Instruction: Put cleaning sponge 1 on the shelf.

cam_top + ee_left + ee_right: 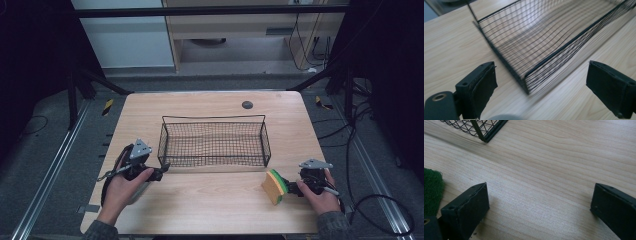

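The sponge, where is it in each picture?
High view: the sponge stands on edge at the lower right, just in front of the right claw.
Left gripper view: not in it.
Right gripper view: its green side is at the left edge.
Shared landmark: the wire basket.

L tongs (164,168) agape; R tongs (289,187) agape, both low.
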`<control>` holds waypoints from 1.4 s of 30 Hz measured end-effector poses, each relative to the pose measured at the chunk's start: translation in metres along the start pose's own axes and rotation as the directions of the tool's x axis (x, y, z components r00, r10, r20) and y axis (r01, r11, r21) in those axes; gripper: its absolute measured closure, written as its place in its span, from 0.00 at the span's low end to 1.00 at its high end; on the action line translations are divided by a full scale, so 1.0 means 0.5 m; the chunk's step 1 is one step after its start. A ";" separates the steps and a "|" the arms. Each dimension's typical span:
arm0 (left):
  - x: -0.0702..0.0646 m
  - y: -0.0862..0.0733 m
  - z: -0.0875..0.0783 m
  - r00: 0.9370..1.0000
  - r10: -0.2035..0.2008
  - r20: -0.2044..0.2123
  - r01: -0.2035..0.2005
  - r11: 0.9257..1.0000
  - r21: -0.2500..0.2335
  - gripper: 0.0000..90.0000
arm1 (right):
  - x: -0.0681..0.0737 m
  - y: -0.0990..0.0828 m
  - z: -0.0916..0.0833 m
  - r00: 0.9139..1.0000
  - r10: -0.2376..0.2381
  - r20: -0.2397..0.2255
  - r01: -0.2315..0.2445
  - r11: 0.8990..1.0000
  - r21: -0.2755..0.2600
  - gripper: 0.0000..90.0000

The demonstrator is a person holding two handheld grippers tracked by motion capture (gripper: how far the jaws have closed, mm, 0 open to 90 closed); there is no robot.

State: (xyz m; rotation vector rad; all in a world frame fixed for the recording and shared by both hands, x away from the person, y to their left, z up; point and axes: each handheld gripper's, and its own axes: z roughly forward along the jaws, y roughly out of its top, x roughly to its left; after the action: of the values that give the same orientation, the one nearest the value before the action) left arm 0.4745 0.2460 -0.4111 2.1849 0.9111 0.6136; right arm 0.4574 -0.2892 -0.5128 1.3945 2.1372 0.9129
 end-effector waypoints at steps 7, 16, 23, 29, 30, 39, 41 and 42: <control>0.056 -0.005 -0.050 0.999 -0.037 0.001 0.037 0.997 0.074 0.10 | -0.001 0.007 0.002 1.000 -0.010 -0.004 0.010 1.000 0.023 0.02; 0.106 -0.030 -0.077 0.996 -0.084 0.005 0.081 0.977 0.195 0.08 | 0.004 0.020 0.013 0.999 -0.032 -0.030 0.033 0.999 0.032 0.02; 0.104 -0.044 -0.066 0.996 -0.078 0.034 0.065 0.955 0.291 0.06 | 0.005 0.015 0.012 0.999 -0.030 -0.024 0.030 0.999 0.016 0.03; 0.093 -0.043 -0.053 0.995 -0.040 0.090 0.004 0.931 0.366 0.08 | 0.007 0.015 0.012 1.000 -0.022 -0.017 0.022 1.000 0.013 0.03; 0.091 -0.043 -0.053 0.994 -0.034 0.099 -0.005 0.930 0.367 0.09 | 0.007 0.015 0.012 1.000 -0.020 -0.013 0.020 1.000 0.013 0.03; 0.078 -0.046 -0.048 0.992 -0.015 0.127 -0.036 0.919 0.393 0.20 | 0.010 0.015 0.013 1.000 -0.010 0.001 0.010 1.000 0.009 0.02; 0.075 -0.048 -0.045 0.990 -0.007 0.141 -0.052 0.910 0.411 0.22 | 0.010 0.014 0.013 1.000 -0.009 0.003 0.009 1.000 0.008 0.03; 0.075 -0.048 -0.045 0.990 -0.007 0.141 -0.052 0.910 0.411 0.24 | 0.010 0.014 0.013 1.000 -0.009 0.003 0.009 1.000 0.008 0.03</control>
State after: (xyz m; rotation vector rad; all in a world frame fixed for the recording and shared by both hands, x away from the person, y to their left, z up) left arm 0.4742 0.2956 -0.4081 2.5806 1.0129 0.2864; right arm 0.4642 -0.2804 -0.5121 1.3887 2.1450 0.8990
